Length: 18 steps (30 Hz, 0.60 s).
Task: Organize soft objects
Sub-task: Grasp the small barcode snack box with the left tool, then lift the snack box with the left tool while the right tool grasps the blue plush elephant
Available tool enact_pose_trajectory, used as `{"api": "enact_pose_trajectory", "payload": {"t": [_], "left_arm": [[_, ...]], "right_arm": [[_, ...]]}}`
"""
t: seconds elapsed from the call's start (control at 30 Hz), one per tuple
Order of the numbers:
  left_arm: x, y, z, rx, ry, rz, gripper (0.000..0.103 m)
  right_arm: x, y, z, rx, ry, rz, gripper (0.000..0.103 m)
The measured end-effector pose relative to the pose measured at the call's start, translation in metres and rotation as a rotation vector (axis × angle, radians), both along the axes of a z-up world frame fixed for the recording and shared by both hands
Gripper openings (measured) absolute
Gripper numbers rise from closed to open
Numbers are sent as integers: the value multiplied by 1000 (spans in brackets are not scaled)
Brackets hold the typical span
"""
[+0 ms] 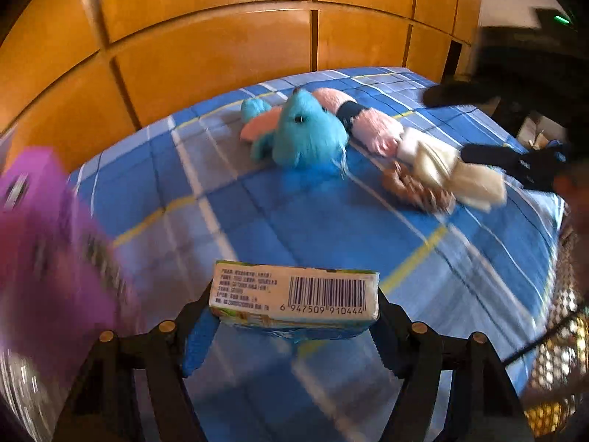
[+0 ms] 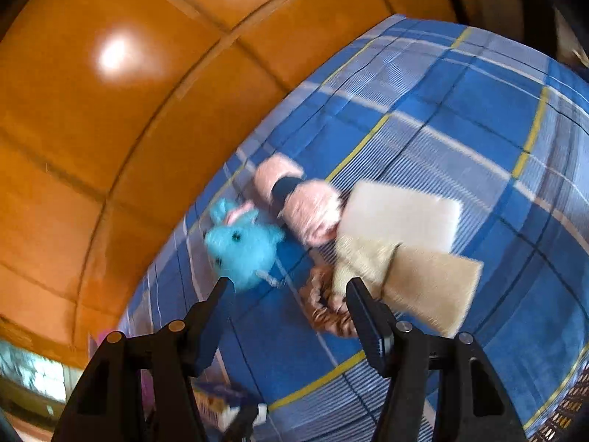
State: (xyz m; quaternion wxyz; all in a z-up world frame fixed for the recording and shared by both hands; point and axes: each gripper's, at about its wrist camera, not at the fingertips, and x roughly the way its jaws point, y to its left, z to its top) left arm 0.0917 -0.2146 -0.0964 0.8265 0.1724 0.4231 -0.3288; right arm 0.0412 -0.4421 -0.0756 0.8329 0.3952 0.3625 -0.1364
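Left gripper [image 1: 294, 307] is clamped on a tissue pack [image 1: 294, 296], barcode side facing the camera, held above the blue plaid bedspread [image 1: 294, 221]. Pack sits square between the fingers, gripped at its short ends. A blurred purple pack [image 1: 48, 243] is at far left; can't tell what it rests on.

Right gripper [image 2: 289, 294] is wide open and empty, hanging over the pile. Pile sits mid-bed, near the wooden wardrobe [image 2: 110, 129]: blue plush toy [image 2: 243, 246], pink fluffy roll with a dark band [image 2: 298, 202] touching it, cream folded cloth [image 2: 401, 243] beside the roll, brown scrunchie [image 2: 327, 305] partly under the cloth's near edge.

My read: the right side is lining up a pick, probably the scrunchie or the cloth edge, though both frames are motion-blurred so the aim is uncertain.

To do it well:
- Centre one item between the fingers; the cloth overlaps the scrunchie, easy to snag both.
- Come down steeply, close on the bulk, not a loose fringe.
- Avoid pinching the bedspread.
- Keep left grip light; the pack is soft and will crush.
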Motion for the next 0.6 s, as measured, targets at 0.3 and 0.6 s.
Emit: {"api": "enact_pose_trajectory", "payload": {"t": [0.3, 0.6], "left_arm": [[-38, 68, 3, -36, -1, 44, 73], [-42, 97, 4, -93, 32, 107, 73]], "right_arm": [[69, 63, 10, -335, 141, 323, 70], [158, 85, -25, -584, 305, 428, 72]]}}
